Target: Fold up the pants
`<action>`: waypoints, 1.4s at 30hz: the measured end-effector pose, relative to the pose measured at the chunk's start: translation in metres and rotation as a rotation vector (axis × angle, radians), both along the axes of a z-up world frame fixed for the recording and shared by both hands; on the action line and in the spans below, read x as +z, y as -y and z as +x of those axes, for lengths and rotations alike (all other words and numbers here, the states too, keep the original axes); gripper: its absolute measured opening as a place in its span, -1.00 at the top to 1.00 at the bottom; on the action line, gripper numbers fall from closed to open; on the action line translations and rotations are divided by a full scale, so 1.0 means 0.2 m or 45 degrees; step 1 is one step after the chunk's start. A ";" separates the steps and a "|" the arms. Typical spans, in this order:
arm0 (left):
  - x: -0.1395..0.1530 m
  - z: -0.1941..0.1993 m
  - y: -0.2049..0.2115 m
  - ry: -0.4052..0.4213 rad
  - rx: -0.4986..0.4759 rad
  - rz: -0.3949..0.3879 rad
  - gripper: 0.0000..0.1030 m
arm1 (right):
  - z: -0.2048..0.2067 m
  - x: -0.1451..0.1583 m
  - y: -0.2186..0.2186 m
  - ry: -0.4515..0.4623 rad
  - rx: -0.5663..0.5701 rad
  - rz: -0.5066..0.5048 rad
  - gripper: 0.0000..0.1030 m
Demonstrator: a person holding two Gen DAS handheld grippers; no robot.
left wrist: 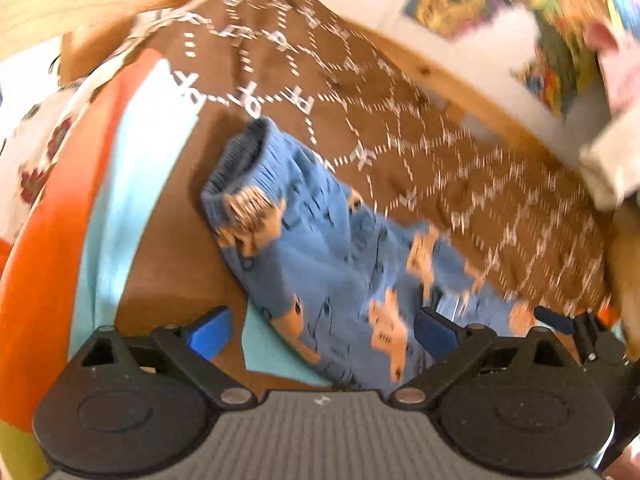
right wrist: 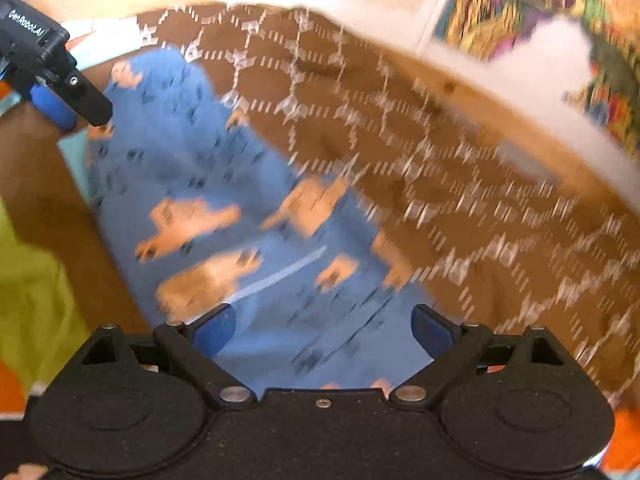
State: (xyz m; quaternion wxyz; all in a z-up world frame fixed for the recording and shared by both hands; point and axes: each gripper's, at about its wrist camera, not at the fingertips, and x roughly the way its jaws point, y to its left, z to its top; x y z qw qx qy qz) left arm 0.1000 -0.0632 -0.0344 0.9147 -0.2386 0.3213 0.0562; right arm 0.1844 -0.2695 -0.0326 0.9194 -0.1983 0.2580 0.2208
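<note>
Small blue pants (left wrist: 320, 248) with orange animal prints lie on a brown patterned cloth (left wrist: 420, 128), waistband towards the far left. My left gripper (left wrist: 322, 328) is open, its blue pads either side of the lower pants. The right gripper (left wrist: 572, 320) shows at the right edge of the left wrist view. In the right wrist view the pants (right wrist: 224, 208) fill the centre. My right gripper (right wrist: 322, 328) is open just above the fabric. The left gripper's fingers (right wrist: 60, 100) show at the upper left, near the pants' far end. Both views are motion blurred.
A wooden edge (left wrist: 460, 80) runs behind the brown cloth (right wrist: 440, 160). Colourful pictures (right wrist: 520, 8) lie beyond it. Orange (left wrist: 52, 200) and light blue (left wrist: 120, 200) surfaces lie to the left, yellow-green (right wrist: 28, 280) in the right wrist view.
</note>
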 end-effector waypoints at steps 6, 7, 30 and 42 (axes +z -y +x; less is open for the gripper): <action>0.01 0.08 -0.12 0.092 0.183 0.035 -0.28 | 0.21 -0.01 -0.09 0.000 0.055 -0.050 -0.88; 0.00 0.10 -0.16 0.085 0.223 -0.002 -0.24 | 0.26 -0.03 -0.11 -0.010 0.040 -0.063 -0.87; -0.01 0.10 -0.14 0.178 0.412 0.154 -0.09 | 0.08 -0.12 -0.09 -0.109 0.070 0.010 -0.97; -0.03 0.10 -0.19 0.191 0.416 0.096 -0.03 | 0.05 -0.16 -0.13 -0.032 0.053 -0.041 -0.98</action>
